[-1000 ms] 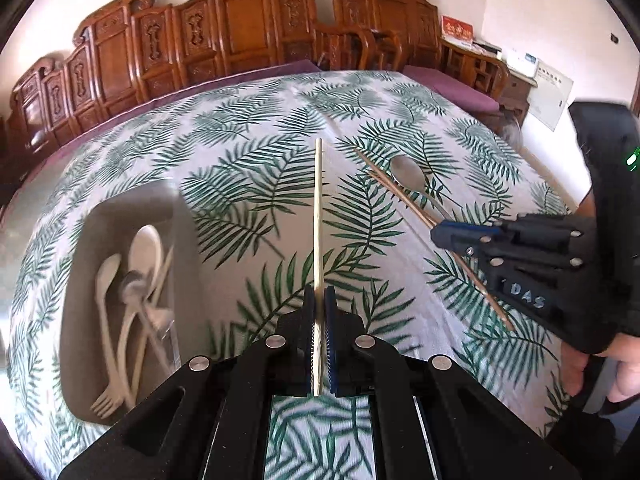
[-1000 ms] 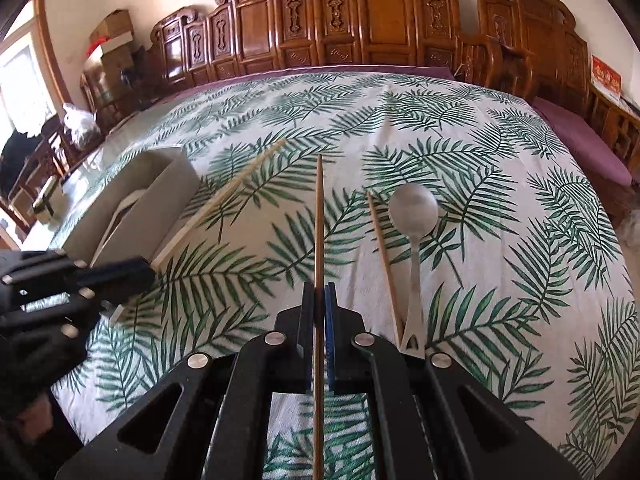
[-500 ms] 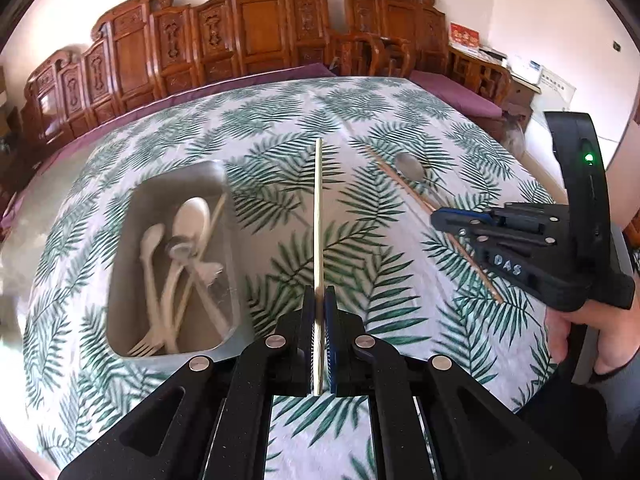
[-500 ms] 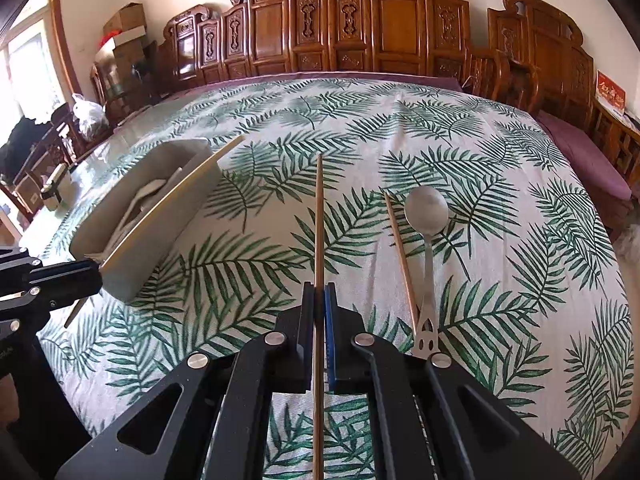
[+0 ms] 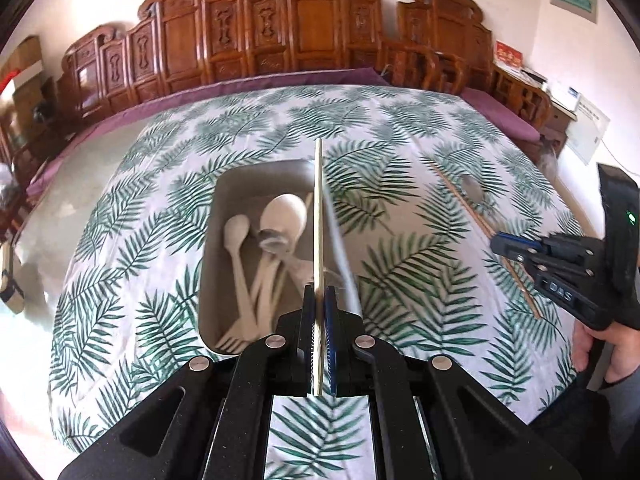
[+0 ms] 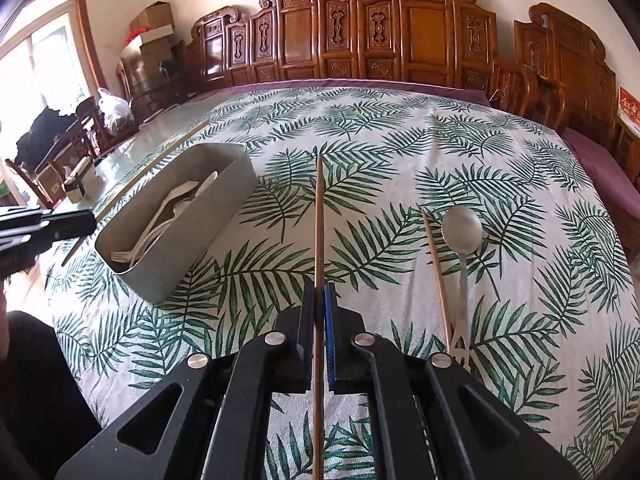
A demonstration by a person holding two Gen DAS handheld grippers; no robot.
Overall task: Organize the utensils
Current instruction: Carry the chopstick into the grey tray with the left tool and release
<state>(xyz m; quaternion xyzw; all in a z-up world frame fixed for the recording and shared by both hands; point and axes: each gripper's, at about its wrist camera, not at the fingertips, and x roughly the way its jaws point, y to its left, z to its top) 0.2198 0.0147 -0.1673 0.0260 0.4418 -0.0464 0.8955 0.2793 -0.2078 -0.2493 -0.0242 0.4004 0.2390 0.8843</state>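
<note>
L gripper [image 5: 319, 300]: jaws clamped on a pale chopstick [image 5: 318, 216], held over the right side of the grey bin [image 5: 208, 248], which has white spoons and forks [image 5: 256, 256] in it; R gripper [image 6: 319, 300]: jaws pinching a darker chopstick [image 6: 319, 216] above the tabletop [image 6: 380, 152]; third chopstick [image 6: 436, 272] lies on the leaf-print cloth just beside a metal spoon [image 6: 462, 236], well apart from the bin.
</note>
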